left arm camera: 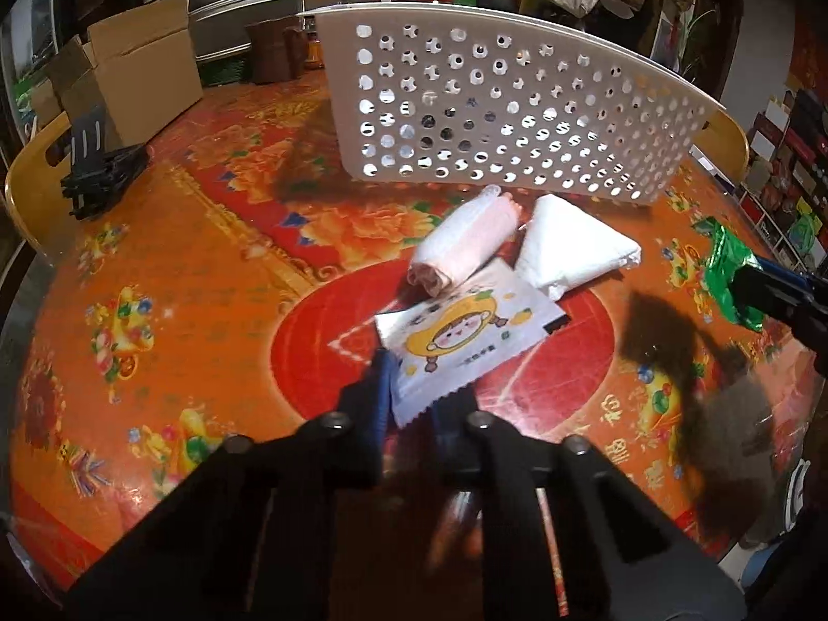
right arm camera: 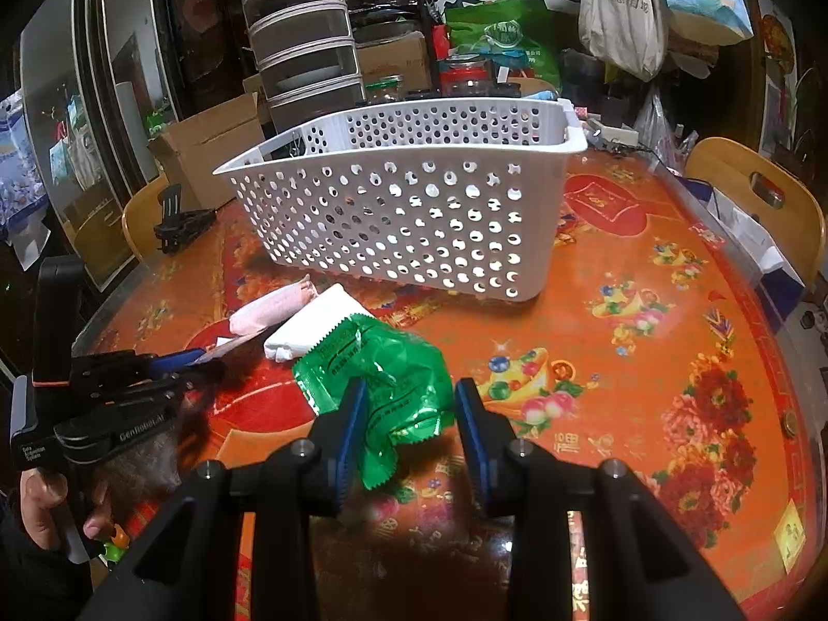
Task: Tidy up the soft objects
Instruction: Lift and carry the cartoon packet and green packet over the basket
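A white perforated basket (left arm camera: 497,103) stands at the back of the table; it also shows in the right wrist view (right arm camera: 414,196). My left gripper (left arm camera: 414,388) is shut on the near edge of a white cartoon wipes packet (left arm camera: 460,341). Behind it lie a pink-and-white rolled cloth (left arm camera: 460,243) and a white tissue pack (left arm camera: 574,253). My right gripper (right arm camera: 409,409) is open around a green crinkled packet (right arm camera: 383,378), its left finger touching it. The green packet shows in the left wrist view (left arm camera: 724,274) too.
The round table (right arm camera: 647,310) has a red and orange floral cover. A black clamp (left arm camera: 98,171) lies at its far left. Wooden chairs (right arm camera: 760,196) stand at the edges. Cardboard boxes (left arm camera: 134,67), drawers and bags crowd behind the table.
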The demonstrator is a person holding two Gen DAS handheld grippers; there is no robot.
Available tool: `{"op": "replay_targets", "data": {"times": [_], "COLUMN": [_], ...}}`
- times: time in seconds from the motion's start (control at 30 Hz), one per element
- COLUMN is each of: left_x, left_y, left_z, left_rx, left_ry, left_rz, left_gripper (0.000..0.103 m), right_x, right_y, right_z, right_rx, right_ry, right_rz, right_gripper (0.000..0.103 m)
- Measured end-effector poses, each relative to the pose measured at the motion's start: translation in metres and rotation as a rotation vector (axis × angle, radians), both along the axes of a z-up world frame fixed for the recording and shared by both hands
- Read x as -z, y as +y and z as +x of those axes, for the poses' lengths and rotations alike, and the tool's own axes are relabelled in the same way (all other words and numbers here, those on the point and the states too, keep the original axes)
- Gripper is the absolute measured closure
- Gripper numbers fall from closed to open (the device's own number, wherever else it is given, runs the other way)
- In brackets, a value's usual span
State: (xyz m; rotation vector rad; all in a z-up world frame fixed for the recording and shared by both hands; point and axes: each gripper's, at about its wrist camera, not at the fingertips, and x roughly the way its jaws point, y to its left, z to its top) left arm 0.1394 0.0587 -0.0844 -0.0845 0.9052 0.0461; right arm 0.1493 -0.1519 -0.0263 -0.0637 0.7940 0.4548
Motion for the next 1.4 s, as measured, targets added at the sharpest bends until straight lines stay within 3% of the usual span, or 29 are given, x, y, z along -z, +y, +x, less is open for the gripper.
{"op": "replay_targets", "data": {"times": [0.2, 0.5, 0.93, 1.4], "left_x": [0.000, -0.019, -0.074, -0.147], "left_y": [-0.010, -0.015, -0.018, -0.017], "left_z": [-0.009, -0.026, -0.051, -0.022], "left_rx": [0.035, 0.061, 0.075, 0.090], "left_ry": [-0.034, -0.131, -0.258, -0.343], "left_rz": [0.020, -0.013, -0.024, -0.021], "left_gripper": [0.101, 0.102, 0.102, 0.102], "right_x": [-0.002, -0.002, -0.023, -0.092], "right_y": [0.005, 0.007, 0.004, 0.003], "right_z": [-0.002, -0.005, -0.014, -0.005], "right_rx": [-0.008, -0.007, -0.003, 0.019], "right_ry": [-0.001, -0.001, -0.048, -0.187], "right_rz": [-0.004, -0.006, 0.016, 0.009], "right_gripper": [0.069, 0.069, 0.069, 0.069]}}
